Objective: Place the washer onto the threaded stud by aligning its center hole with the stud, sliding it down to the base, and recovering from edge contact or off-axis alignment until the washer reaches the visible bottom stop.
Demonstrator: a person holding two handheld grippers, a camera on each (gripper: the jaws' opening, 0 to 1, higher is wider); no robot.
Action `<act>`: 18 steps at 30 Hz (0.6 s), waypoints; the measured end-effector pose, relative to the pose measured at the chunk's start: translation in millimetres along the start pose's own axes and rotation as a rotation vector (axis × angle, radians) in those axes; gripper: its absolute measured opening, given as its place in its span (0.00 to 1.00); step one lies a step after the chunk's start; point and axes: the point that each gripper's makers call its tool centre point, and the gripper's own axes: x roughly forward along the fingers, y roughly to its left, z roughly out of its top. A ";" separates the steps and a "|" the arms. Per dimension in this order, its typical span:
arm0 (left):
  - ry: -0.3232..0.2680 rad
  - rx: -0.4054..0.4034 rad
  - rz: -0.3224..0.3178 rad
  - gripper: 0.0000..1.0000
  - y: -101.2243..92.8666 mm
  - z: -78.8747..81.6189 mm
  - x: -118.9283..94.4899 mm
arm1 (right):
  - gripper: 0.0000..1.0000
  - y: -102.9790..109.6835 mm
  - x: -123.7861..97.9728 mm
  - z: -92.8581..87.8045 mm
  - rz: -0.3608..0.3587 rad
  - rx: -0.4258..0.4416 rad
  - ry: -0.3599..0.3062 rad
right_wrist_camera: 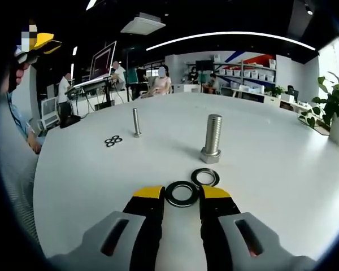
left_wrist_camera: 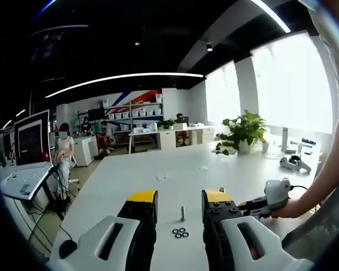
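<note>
Status: early stage, no washer on any stud yet.

Right gripper view: right gripper (right_wrist_camera: 182, 195) low over the white table (right_wrist_camera: 271, 169), jaws spread, yellow tips either side of the near washer (right_wrist_camera: 182, 193), which lies flat on the table between them; contact w/ the pads cannot be told. Second washer (right_wrist_camera: 205, 176) flat, just beyond and touching or just beside the first. Large threaded stud (right_wrist_camera: 212, 139) upright on its hex head just behind both, bare, nothing at its base. Thin stud (right_wrist_camera: 136, 123) upright farther off, also bare; small washers (right_wrist_camera: 112, 140) in a cluster near it.

Left gripper view: left gripper (left_wrist_camera: 179, 204) jaws spread, holding nothing, hovering back from thin stud (left_wrist_camera: 182, 213) and small washers (left_wrist_camera: 180, 232). Right gripper (left_wrist_camera: 271, 197) visible at right, in a hand.

Remaining, by my judgement: pinch near washer, lift, centre hole over large stud, slide to base. All alignment work outstanding.
</note>
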 end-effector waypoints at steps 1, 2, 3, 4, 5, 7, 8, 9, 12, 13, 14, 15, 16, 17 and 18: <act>0.000 -0.001 0.000 0.29 0.0 -0.3 0.0 | 0.26 -0.1 -0.3 -0.1 0.000 -0.001 0.002; 0.000 0.000 0.001 0.29 -0.1 -0.3 0.0 | 0.26 0.5 -0.5 -0.2 -0.001 -0.003 0.003; 0.000 0.001 0.001 0.29 -0.2 -0.2 0.0 | 0.26 0.2 -0.6 -0.2 -0.002 -0.004 0.004; 0.000 0.001 0.001 0.29 -0.4 0.0 0.0 | 0.26 0.6 -0.7 -0.2 -0.003 -0.003 0.005; 0.000 0.002 0.001 0.29 -0.6 0.1 0.0 | 0.26 0.2 -0.7 -0.4 -0.004 -0.003 0.005; 0.000 0.004 0.001 0.29 -0.2 0.3 -0.1 | 0.26 0.5 -0.8 -0.6 -0.005 -0.004 0.006; 0.001 0.004 0.002 0.29 0.2 0.3 -0.3 | 0.26 0.5 -0.9 -0.6 -0.006 -0.003 0.007; 0.002 0.007 0.003 0.29 0.5 0.1 -0.4 | 0.26 -0.1 -0.8 -0.8 -0.006 -0.002 0.008; 0.006 0.009 0.006 0.29 1.8 -1.3 0.1 | 0.26 -0.3 -1.1 -0.4 -0.006 -0.005 0.010; 0.006 0.009 0.006 0.29 1.9 -1.3 0.2 | 0.26 -0.6 -1.4 0.5 -0.006 -0.004 0.007; 0.006 0.008 0.006 0.29 1.8 -1.2 0.4 | 0.26 -0.8 -1.5 1.0 -0.007 -0.005 0.007; 0.005 0.008 0.007 0.29 1.9 -1.2 0.6 | 0.26 -1.3 -1.6 1.2 -0.008 -0.006 0.009; 0.006 0.009 0.008 0.29 1.9 -1.5 1.1 | 0.26 -1.1 -1.9 1.7 -0.008 -0.005 0.009; 0.006 0.008 0.008 0.29 1.9 -1.6 1.3 | 0.26 -1.4 -2.2 2.6 -0.008 -0.002 0.008; 0.005 0.007 0.008 0.29 1.7 -1.6 1.6 | 0.26 -1.1 -2.2 2.8 -0.007 0.000 0.008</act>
